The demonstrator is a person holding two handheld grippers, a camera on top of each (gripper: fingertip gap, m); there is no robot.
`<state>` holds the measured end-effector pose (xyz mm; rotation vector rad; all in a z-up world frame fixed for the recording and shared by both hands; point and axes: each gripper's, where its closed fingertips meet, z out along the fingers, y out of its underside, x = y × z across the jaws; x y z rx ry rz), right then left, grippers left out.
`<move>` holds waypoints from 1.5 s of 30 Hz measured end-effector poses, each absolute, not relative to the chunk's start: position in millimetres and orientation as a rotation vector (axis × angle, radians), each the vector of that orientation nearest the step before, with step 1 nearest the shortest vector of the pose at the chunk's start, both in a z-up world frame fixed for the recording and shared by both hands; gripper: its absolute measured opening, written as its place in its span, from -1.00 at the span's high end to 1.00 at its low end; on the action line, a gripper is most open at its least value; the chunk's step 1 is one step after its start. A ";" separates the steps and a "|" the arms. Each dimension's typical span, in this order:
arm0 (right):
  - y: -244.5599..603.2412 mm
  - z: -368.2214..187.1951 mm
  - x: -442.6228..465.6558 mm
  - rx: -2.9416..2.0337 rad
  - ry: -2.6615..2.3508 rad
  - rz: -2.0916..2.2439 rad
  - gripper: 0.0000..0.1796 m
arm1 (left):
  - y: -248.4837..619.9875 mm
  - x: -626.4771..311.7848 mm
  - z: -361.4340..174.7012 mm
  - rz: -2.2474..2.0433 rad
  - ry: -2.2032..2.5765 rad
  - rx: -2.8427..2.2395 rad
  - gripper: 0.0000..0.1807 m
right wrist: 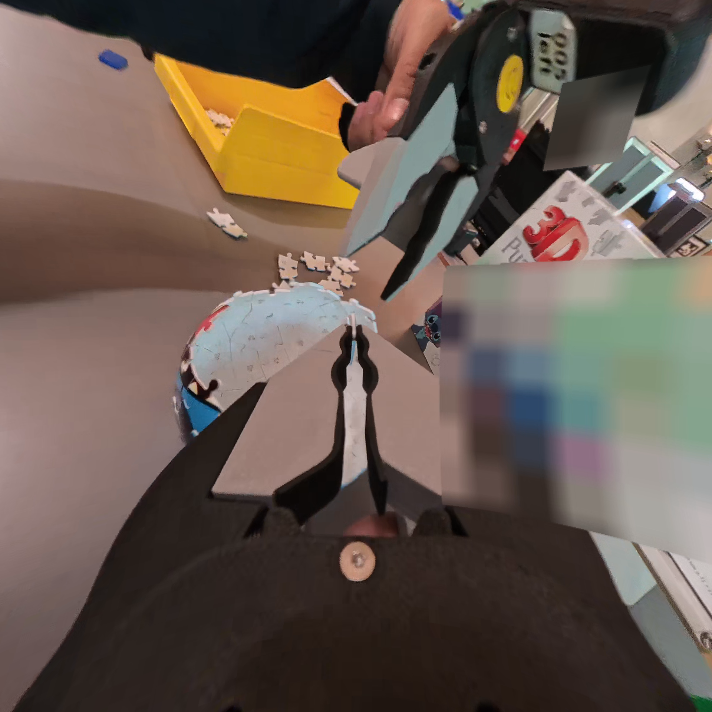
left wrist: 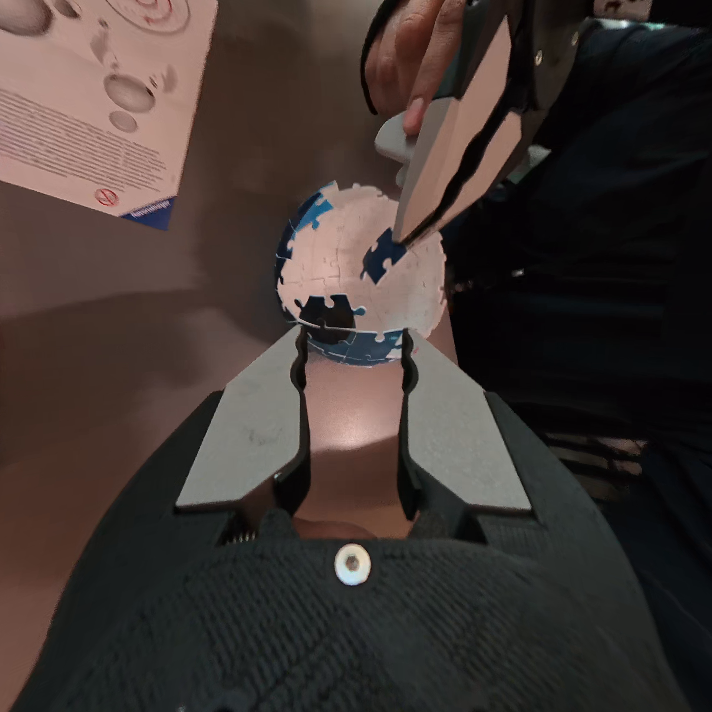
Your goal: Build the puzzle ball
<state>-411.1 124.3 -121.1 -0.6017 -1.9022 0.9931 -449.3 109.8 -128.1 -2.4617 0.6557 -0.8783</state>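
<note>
Ball (left wrist: 360, 277), part-built shell of white-backed pieces, sat on the table (left wrist: 96, 346) at centre in the left wrist view, open side up, blue print showing at its 6 o'clock and 10 o'clock rims. Right gripper (right wrist: 353, 327) was closed on a thin piece (left wrist: 385, 256), held at the shell's 2 o'clock rim. Left gripper (left wrist: 352, 335) stood with fingers parted at the ball's 6 o'clock, straddling the lower edge; whether its tips touched could not be told. Step in hand, by judgement: seating that piece. It would go best with the left fingers steadying the shell against rolling, tabs lined up to the neighbouring notches before pressing, and force kept light, since a thin curved shell may flex or pop a seam. Bin (right wrist: 269, 146), yellow, at 11 o'clock in the right wrist view, held loose pieces in its far corner. Loose pieces (right wrist: 319, 269) lay on the table just beyond the ball at 12 o'clock. Leaflet (left wrist: 88, 104) lay at 10 o'clock.
</note>
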 end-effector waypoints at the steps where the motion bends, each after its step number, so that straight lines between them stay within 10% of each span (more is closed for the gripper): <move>1: 132.3 -114.8 -407.6 -0.628 -1.879 1.002 1.00 | 111.6 -452.7 -123.0 -0.832 0.633 -2.429 0.48; 20: 243.4 -228.0 -406.7 -1.179 -2.249 0.832 0.95 | 79.4 -492.9 -180.4 -0.160 0.038 -2.194 0.29; 33: 176.2 -129.5 -435.4 -0.622 -2.348 0.843 0.74 | 85.7 -501.3 -201.0 -0.263 -0.098 -2.122 0.35; 45: 113.0 -155.5 -460.2 -0.177 -2.520 0.624 0.90 | 86.0 -488.2 -214.9 -0.283 -0.039 -2.180 0.36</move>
